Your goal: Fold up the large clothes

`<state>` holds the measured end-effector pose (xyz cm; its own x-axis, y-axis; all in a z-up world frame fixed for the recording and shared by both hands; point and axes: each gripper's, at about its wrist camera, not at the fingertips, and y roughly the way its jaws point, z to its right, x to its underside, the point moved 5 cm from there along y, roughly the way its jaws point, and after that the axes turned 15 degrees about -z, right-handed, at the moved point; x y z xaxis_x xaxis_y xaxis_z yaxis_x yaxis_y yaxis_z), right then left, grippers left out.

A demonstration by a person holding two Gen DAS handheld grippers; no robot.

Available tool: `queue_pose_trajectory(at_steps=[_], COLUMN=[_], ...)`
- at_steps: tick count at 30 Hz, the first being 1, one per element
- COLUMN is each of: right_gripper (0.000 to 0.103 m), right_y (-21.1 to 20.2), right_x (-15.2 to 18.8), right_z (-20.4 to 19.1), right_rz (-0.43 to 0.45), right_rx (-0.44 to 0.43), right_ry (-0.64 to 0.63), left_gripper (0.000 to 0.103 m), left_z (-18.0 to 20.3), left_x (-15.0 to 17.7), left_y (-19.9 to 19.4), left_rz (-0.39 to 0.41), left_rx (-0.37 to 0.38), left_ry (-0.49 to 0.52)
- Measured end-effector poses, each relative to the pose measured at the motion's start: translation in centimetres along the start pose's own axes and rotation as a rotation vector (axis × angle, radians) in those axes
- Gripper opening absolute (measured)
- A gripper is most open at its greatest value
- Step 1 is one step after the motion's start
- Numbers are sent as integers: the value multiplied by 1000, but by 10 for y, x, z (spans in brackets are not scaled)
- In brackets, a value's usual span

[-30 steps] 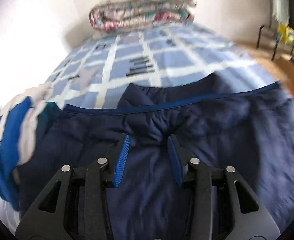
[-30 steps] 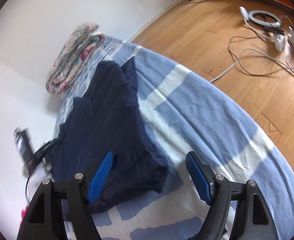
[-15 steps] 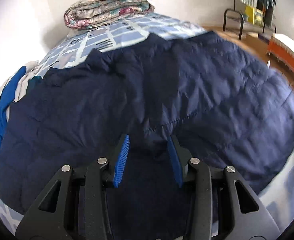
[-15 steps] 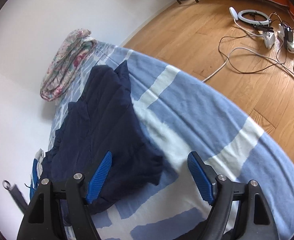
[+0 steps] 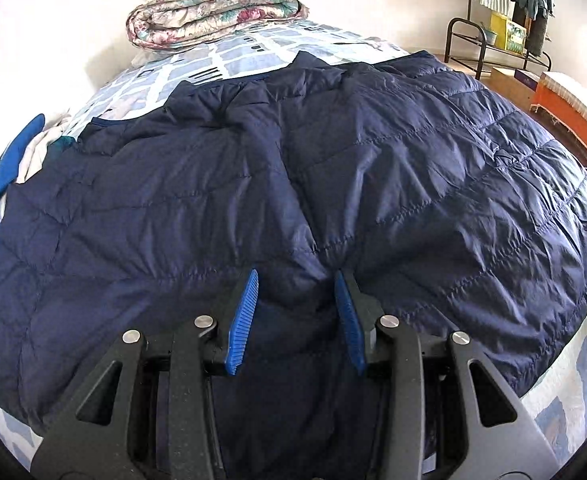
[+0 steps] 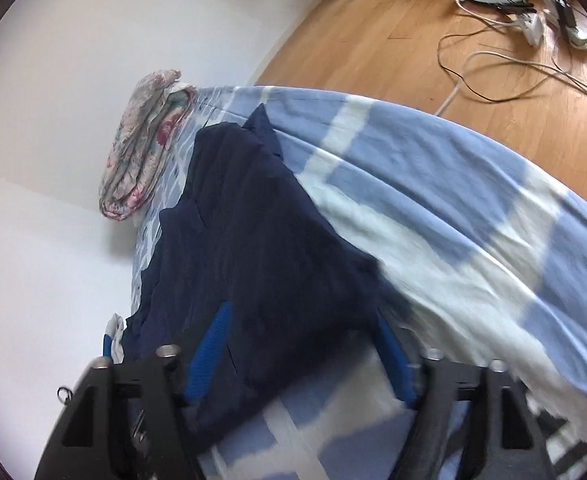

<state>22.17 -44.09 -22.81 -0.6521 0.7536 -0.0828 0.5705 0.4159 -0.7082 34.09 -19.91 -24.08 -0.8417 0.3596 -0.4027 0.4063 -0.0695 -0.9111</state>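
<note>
A navy quilted jacket [image 5: 333,184] lay spread across the bed [image 6: 473,216], covering most of the checked blue-and-white sheet, its far edge short of a folded floral quilt [image 5: 217,12] by the wall. The left tool [image 5: 297,312] hovered low over the jacket's near edge, its blue pads [image 5: 242,320] parted with a bunch of fabric between them, though whether they pinched it could not be told. The right tool [image 6: 305,356] stood wide open over the jacket's near corner [image 6: 253,280], one pad over the fabric, the other beside it over the sheet. Blue and white clothes [image 5: 1,176] lay at the bed's left side; cables [image 6: 493,56] trailed on the wooden floor.
</note>
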Motion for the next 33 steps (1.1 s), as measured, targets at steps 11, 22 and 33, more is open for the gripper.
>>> queue_pose_trajectory(at_steps=[11, 22, 33], right_gripper=[4, 4, 4], right_y=[-46, -95, -102], right_x=[5, 0, 21], right_z=[-59, -56, -129], right_rz=[121, 181, 215], right_rx=[240, 371, 451], right_ry=[-311, -444, -695], left_gripper=[41, 41, 42], left_z=[6, 5, -165], left_x=[7, 22, 102], left_y=[-6, -45, -28], left_rz=[-49, -49, -110], left_rx=[53, 138, -82], left_ry=[-14, -47, -350])
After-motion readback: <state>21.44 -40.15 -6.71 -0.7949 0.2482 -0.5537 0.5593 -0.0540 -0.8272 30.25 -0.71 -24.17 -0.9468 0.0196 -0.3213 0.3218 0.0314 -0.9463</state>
